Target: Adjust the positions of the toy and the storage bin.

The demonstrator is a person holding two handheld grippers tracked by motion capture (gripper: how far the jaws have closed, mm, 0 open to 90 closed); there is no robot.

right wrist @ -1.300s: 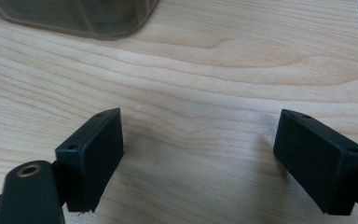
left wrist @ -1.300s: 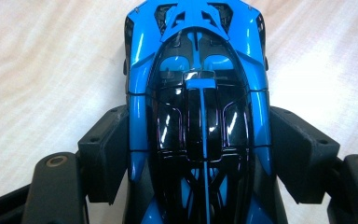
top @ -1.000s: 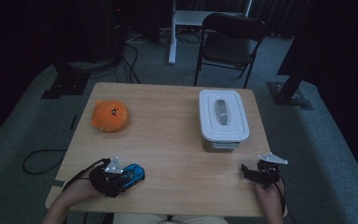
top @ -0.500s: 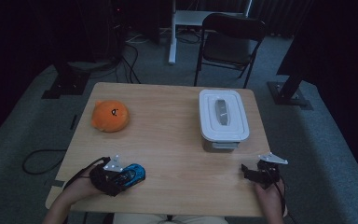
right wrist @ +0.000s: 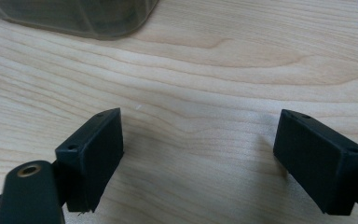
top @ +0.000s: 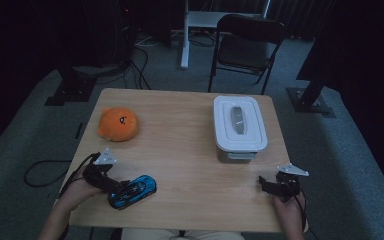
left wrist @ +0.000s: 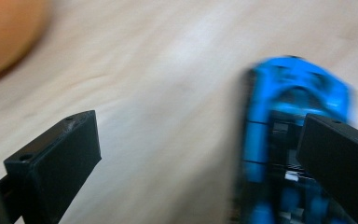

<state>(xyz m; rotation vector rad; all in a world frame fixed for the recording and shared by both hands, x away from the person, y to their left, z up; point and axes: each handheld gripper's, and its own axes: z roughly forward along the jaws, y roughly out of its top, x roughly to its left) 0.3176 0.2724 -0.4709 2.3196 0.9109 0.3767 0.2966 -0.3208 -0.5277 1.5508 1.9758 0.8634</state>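
Glossy blue toy car, wood-grain table

One wooden table carries three things: one white lidded plastic container, one orange plush toy far left of the container, and one blue toy car left of and nearer than the container. One folding chair stands beyond it.

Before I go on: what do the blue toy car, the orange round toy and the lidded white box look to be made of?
Blue toy car: probably hard plastic, glossy, with black panels. Orange round toy: likely plush fabric; matt, soft rounded outline. White box: apparently plastic, smooth opaque lid over greyish, possibly translucent walls. Table: light wood grain, perhaps laminate.
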